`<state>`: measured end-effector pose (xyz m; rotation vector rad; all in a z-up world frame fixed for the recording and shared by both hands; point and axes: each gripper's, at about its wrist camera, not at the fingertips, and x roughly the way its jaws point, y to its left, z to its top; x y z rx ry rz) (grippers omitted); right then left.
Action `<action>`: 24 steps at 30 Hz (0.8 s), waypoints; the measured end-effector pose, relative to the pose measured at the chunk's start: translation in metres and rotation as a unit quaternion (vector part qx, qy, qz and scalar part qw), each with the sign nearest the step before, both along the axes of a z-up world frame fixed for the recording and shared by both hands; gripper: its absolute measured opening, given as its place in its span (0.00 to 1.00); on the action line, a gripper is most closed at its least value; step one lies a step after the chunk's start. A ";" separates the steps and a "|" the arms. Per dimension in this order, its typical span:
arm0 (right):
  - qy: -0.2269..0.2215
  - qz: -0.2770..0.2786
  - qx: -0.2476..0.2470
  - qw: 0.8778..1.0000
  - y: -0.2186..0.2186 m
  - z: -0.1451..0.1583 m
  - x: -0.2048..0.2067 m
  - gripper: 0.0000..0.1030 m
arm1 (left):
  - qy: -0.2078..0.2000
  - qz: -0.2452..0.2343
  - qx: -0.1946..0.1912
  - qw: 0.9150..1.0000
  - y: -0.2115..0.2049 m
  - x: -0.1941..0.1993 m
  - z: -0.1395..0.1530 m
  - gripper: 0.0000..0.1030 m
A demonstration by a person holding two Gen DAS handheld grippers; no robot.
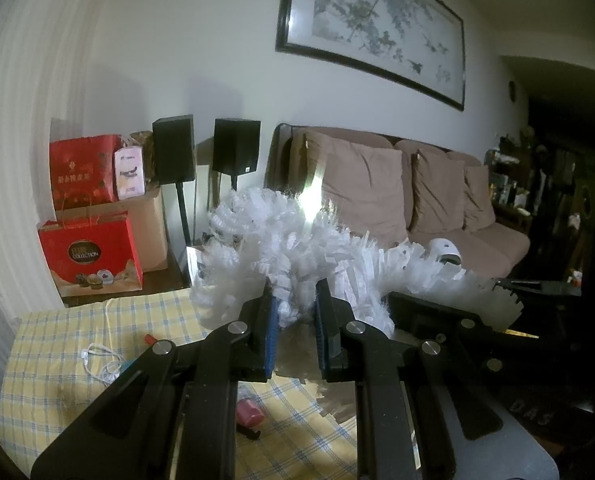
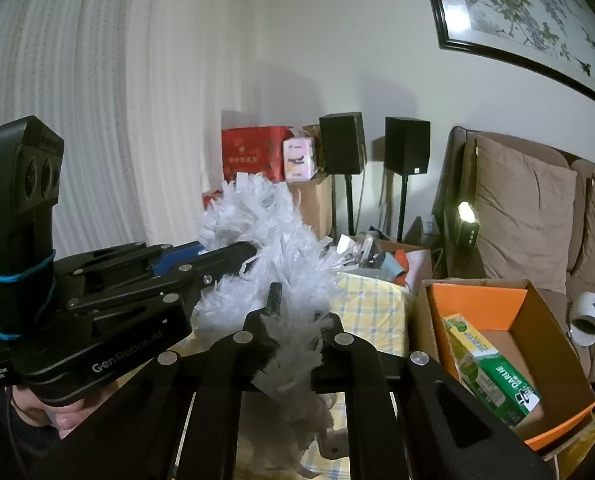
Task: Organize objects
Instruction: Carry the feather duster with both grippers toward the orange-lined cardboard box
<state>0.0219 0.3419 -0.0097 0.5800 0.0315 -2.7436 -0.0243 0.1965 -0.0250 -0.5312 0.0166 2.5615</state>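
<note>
**Duster held by both grippers above worktop**

Duster (image 1: 297, 240): white, fluffy, shredded strips, curved lengthwise. Held in air over yellow-check cloth (image 1: 77, 336) on worktop. In left wrist view spans from centre-left up and across to right, in front of sofa (image 1: 437, 200).

Left gripper (image 1: 295, 312): narrow gap btw blue pads, pinching duster strands near its underside. Seen from right wrist view as black body at left w/ blue cord wound round handle; tips (image 2: 233, 256) buried in fluff. Hand (image 2: 49, 412) visible under that handle.

Right gripper (image 2: 293, 320): fingers nearly together, clamped on duster; fluff spills over and btw them, so contact surfaces hidden. In left wrist view only its black body at right, partly behind strips.

On cloth, left wrist view: white earphones (image 1: 101, 360) near left gripper linkage; small red item (image 1: 149, 338) just beyond them; pink-red object (image 1: 249, 410) under gripper, identity unclear.

Right wrist view, right side: orange-lined box (image 2: 509, 312), open, w/ green DARLIE carton (image 2: 493, 376) lying inside. White rounded device (image 2: 587, 316) on sofa seat beside box. Small lit lamp (image 2: 467, 220) by sofa arm. Second open box (image 2: 397, 252) w/ mixed clutter behind cloth edge.

Background: two black speakers (image 1: 173, 154) on stands, red bags (image 1: 89, 252) stacked on/by cardboard box, framed picture (image 1: 377, 28) on wall, white curtain (image 2: 97, 100) at left.
</note>
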 end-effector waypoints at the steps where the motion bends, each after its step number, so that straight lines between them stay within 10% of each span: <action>1: 0.000 0.000 0.000 1.000 0.000 0.000 0.000 0.08 | -0.001 -0.001 0.000 1.000 0.000 -0.001 0.000 0.14; 24: 0.004 -0.027 -0.007 1.000 0.027 0.005 -0.003 0.08 | 0.007 -0.027 -0.011 1.000 0.029 -0.001 0.003 0.14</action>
